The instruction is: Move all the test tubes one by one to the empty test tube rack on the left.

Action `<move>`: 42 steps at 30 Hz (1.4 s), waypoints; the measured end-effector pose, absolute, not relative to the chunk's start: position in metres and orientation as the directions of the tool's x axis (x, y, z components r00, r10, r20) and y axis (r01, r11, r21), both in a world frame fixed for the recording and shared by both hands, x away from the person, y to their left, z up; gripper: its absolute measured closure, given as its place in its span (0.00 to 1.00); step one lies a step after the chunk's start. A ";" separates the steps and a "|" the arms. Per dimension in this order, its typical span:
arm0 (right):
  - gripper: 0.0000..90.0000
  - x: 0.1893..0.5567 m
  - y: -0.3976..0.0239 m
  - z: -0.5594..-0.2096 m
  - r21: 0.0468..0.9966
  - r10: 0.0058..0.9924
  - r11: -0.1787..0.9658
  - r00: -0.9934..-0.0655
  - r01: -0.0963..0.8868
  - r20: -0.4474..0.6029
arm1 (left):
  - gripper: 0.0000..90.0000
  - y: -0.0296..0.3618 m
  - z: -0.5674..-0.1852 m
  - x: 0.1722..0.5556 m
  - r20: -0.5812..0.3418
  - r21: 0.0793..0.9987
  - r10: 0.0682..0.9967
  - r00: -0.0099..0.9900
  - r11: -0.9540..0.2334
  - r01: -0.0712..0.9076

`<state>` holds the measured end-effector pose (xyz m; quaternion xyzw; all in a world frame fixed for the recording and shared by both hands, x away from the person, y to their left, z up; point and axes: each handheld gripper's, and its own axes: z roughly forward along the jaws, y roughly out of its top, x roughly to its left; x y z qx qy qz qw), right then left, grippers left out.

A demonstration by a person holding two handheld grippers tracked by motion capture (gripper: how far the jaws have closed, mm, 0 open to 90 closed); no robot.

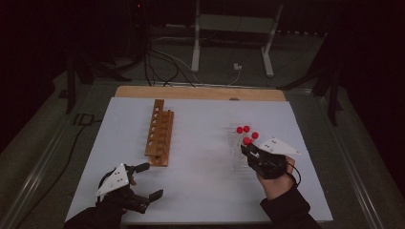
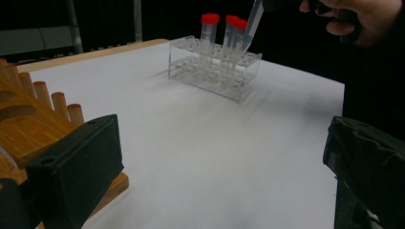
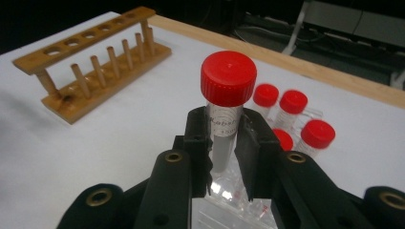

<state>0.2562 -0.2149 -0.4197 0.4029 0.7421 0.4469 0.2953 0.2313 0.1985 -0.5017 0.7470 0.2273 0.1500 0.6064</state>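
My right gripper (image 1: 248, 151) is shut on a clear tube with a red cap (image 3: 228, 78), gripping its body just below the cap. It holds the tube tilted above the clear plastic rack (image 1: 237, 155), and the tube's pointed tip (image 2: 251, 26) hangs over the rack (image 2: 215, 71). Several more red-capped tubes (image 3: 293, 102) stand upright in that rack. My left gripper (image 1: 150, 180) is open and holds nothing, low over the white sheet by the near end of the wooden rack (image 1: 160, 133). That rack's pegs and base (image 2: 28, 114) lie just beside my left jaw.
A white sheet (image 1: 200, 191) covers the table, and a wooden board edge (image 1: 200, 92) shows at the far side. Beyond the table, cables and the legs of a white stand (image 1: 231, 43) are on the dark floor. Metal rails run along both table sides.
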 end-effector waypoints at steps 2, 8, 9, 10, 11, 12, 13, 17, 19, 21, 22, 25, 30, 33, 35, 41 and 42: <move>0.83 0.254 -0.213 -0.418 0.903 0.856 0.281 -0.511 0.324 -0.082 | 0.00 0.198 -0.499 0.232 -0.057 0.975 0.520 0.852 -0.156 0.160; 0.83 0.252 -0.204 -0.417 0.899 0.829 0.303 -0.553 0.316 -0.085 | 0.00 0.192 -0.488 0.233 -0.062 0.973 0.507 0.859 -0.160 0.165; 0.83 0.252 -0.202 -0.418 0.897 0.825 0.306 -0.558 0.320 -0.082 | 0.00 0.191 -0.486 0.234 -0.066 0.973 0.504 0.861 -0.157 0.167; 0.83 0.252 -0.201 -0.419 0.895 0.821 0.311 -0.565 0.320 -0.084 | 0.00 0.189 -0.484 0.235 -0.075 0.971 0.502 0.861 -0.158 0.177; 0.83 0.252 -0.199 -0.420 0.893 0.817 0.315 -0.571 0.322 -0.082 | 0.00 0.187 -0.482 0.236 -0.082 0.969 0.507 0.858 -0.162 0.188; 0.83 0.252 -0.197 -0.421 0.891 0.813 0.318 -0.577 0.324 -0.080 | 0.00 0.185 -0.480 0.237 -0.088 0.966 0.498 0.863 -0.168 0.195; 0.83 0.253 -0.196 -0.423 0.889 0.808 0.323 -0.583 0.325 -0.080 | 0.00 0.183 -0.479 0.238 -0.085 0.964 0.484 0.871 -0.182 0.196; 0.83 0.253 -0.189 -0.428 0.879 0.791 0.340 -0.607 0.334 -0.075 | 0.00 0.172 -0.473 0.239 -0.081 0.956 0.461 0.884 -0.215 0.199; 0.83 0.253 -0.187 -0.431 0.875 0.785 0.346 -0.616 0.338 -0.072 | 0.00 0.168 -0.471 0.241 -0.095 0.953 0.441 0.892 -0.219 0.210; 0.83 0.253 -0.184 -0.432 0.872 0.778 0.351 -0.625 0.341 -0.069 | 0.00 0.165 -0.470 0.243 -0.096 0.950 0.428 0.899 -0.229 0.210; 0.83 0.253 -0.183 -0.433 0.871 0.774 0.355 -0.630 0.340 -0.069 | 0.00 0.164 -0.470 0.244 -0.102 0.949 0.423 0.900 -0.229 0.216; 0.83 0.251 -0.180 -0.435 0.867 0.764 0.364 -0.642 0.340 -0.069 | 0.00 0.160 -0.467 0.247 -0.118 0.947 0.403 0.907 -0.228 0.225; 0.83 0.249 -0.175 -0.438 0.864 0.750 0.371 -0.659 0.340 -0.063 | 0.00 0.154 -0.461 0.250 -0.125 0.949 0.369 0.921 -0.226 0.219; 0.83 0.248 -0.172 -0.439 0.862 0.740 0.378 -0.670 0.339 -0.061 | 0.00 0.149 -0.457 0.252 -0.125 0.950 0.348 0.929 -0.227 0.213; 0.83 0.246 -0.170 -0.440 0.860 0.733 0.383 -0.677 0.338 -0.061 | 0.01 0.146 -0.454 0.253 -0.128 0.951 0.335 0.934 -0.226 0.211; 0.83 0.244 -0.165 -0.442 0.857 0.718 0.392 -0.693 0.335 -0.058 | 0.01 0.135 -0.447 0.258 -0.133 0.950 0.301 0.944 -0.232 0.208; 0.83 0.244 -0.165 -0.442 0.856 0.715 0.393 -0.696 0.335 -0.056 | 0.01 0.134 -0.446 0.259 -0.135 0.949 0.293 0.947 -0.236 0.208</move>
